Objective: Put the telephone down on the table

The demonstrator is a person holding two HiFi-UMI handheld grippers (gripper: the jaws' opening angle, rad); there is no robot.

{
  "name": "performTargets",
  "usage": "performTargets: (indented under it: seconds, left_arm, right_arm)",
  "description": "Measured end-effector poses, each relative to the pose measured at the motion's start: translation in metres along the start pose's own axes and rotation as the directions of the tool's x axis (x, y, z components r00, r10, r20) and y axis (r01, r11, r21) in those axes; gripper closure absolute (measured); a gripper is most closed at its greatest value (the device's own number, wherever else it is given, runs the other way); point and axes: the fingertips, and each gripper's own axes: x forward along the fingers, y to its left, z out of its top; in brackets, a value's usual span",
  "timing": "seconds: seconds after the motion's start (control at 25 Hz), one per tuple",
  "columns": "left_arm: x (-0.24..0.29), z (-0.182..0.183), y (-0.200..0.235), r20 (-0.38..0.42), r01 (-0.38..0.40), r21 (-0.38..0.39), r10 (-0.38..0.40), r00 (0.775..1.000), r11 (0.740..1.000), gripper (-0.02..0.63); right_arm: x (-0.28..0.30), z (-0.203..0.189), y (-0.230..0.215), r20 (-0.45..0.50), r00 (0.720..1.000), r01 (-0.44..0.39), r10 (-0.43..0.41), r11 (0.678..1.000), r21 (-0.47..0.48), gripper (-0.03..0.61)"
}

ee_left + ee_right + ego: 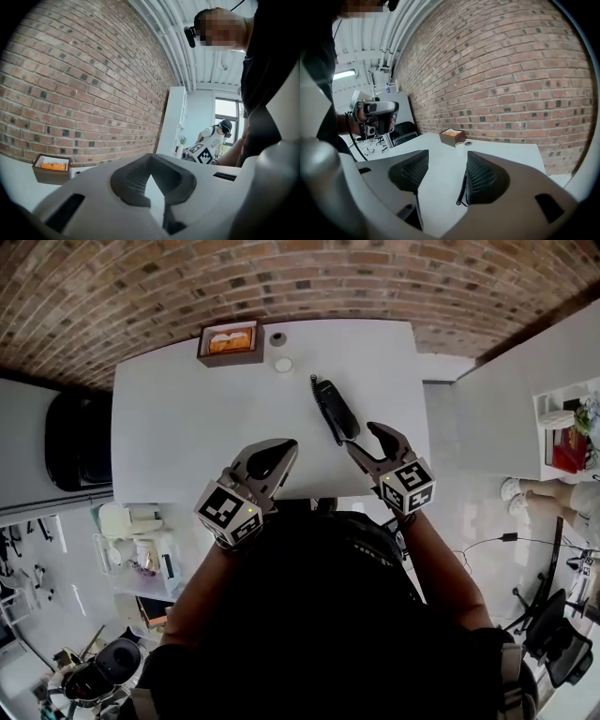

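1. Right gripper: jaws spread, holding nothing.
2. Left gripper: jaws pressed together, empty, over the near edge of the white bench.
3. Black corded telephone handset: lying flat on the bench, just beyond the right gripper.
4. Step: placement appears complete. The next move calls for backing away clear of the coiled cord.

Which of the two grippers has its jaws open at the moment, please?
The right gripper: its jaws stand apart, with bare table showing between them. The left gripper has its jaws together, holding nothing.
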Motion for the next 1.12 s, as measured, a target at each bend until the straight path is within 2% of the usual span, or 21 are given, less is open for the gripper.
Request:
performTargets:
  seconds: [0.24, 0.4, 0.52, 0.64, 0.84, 1.12]
  left_arm:
    - [-0.033, 0.006, -0.01, -0.003, -0.06, 0.025, 0.06, 0.998, 0.998, 0.606]
    - [-0.055, 0.004, -0.009, -0.008, -0.077, 0.028, 0.077, 0.997, 0.997, 0.606]
    - [-0.064, 0.0, -0.009, -0.012, -0.065, 0.029, 0.066, 0.998, 0.997, 0.606]
    - [-0.076, 0.003, -0.018, 0.002, -0.03, 0.034, 0.03, 1.0, 0.999, 0.606]
    - [-0.115, -0.002, -0.021, 0.01, 0.006, 0.036, -0.007, 1.0, 0.999, 0.606]
    - [-0.202, -0.009, -0.021, 0.03, 0.045, 0.054, -0.046, 0.998, 0.998, 0.606]
  right_arm:
    - [-0.017, 0.035, 0.04, 0.108, 0.99, -0.086, 0.092, 0.995, -0.057, 0.493]
    - [-0.021, 0.052, 0.074, 0.124, 0.982, -0.131, 0.144, 0.986, -0.108, 0.537]
    - [-0.023, 0.057, 0.105, 0.122, 0.977, -0.151, 0.173, 0.973, -0.172, 0.552]
    - [-0.026, 0.056, 0.133, 0.126, 0.977, -0.151, 0.175, 0.972, -0.181, 0.56]
    - [-0.029, 0.057, 0.175, 0.148, 0.98, -0.107, 0.134, 0.979, -0.175, 0.563]
    - [-0.024, 0.047, 0.252, 0.169, 0.984, -0.031, 0.054, 0.99, -0.138, 0.563]
